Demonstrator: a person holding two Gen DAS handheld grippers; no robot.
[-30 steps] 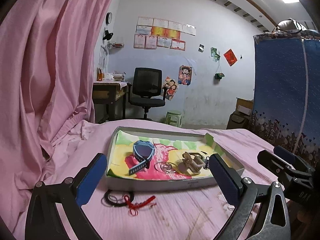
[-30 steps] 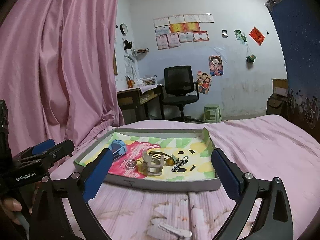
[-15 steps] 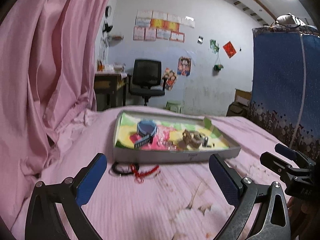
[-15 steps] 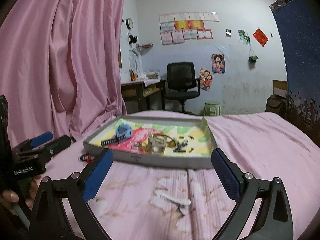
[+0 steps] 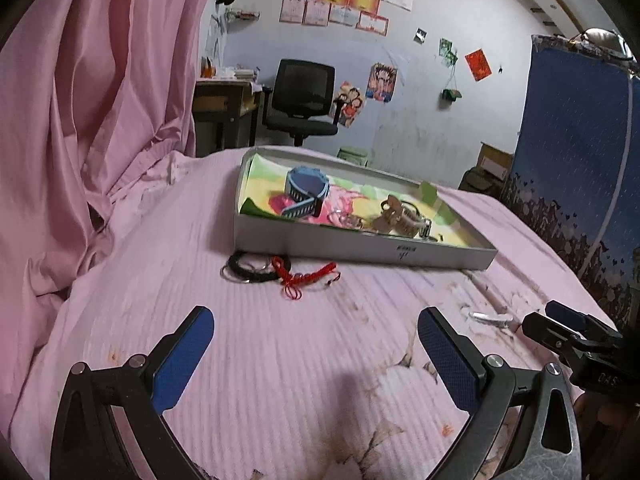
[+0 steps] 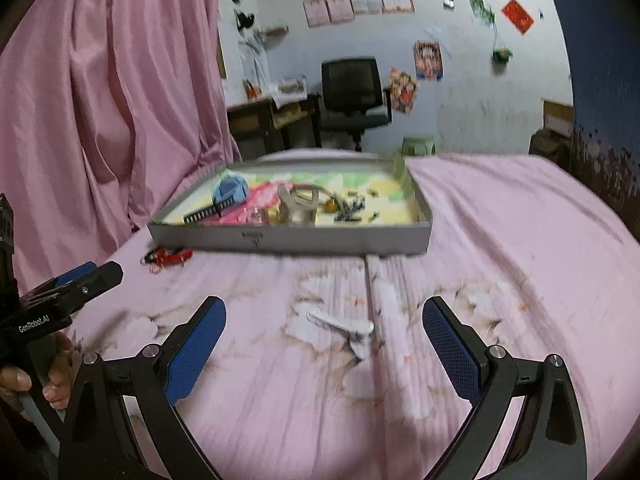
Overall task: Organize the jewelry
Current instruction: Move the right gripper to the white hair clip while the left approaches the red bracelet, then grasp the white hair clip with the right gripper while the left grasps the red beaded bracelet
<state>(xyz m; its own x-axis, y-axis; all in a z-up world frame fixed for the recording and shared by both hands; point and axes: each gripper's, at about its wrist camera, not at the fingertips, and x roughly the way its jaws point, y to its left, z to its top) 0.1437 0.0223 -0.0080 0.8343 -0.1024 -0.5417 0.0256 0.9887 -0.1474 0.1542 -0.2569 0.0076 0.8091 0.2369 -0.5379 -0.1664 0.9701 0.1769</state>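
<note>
A: Report the condition of both hand-held units.

B: I read the left gripper [image 5: 316,344] as released: its blue pads [image 5: 182,360] stand wide apart with nothing between them, above the pink bedsheet [image 5: 280,360]. The right gripper [image 6: 324,338] is likewise spread and empty. From the right wrist view I also see the left unit at the frame's left edge, gripped by a hand [image 6: 48,380].

A: Location of the jewelry?

B: Most of it lies inside the grey tray [image 5: 360,246] on the bed. I see a blue watch [image 5: 306,194] toward the tray's left end, and a tan hair claw [image 5: 400,216] near the middle, with a clear ring-shaped piece [image 5: 346,220] between them. Small dark pieces [image 6: 350,208] lie right of the claw; the blur prevents me from identifying them.

A: Anything outside the tray?

B: Yes. A black bracelet [image 5: 246,272] and a red cord bracelet [image 5: 308,276] lie touching each other on the sheet, just in front of the tray's left corner. A white clip [image 6: 340,324] lies on the sheet between the right gripper's pads, well apart from the tray.
</note>
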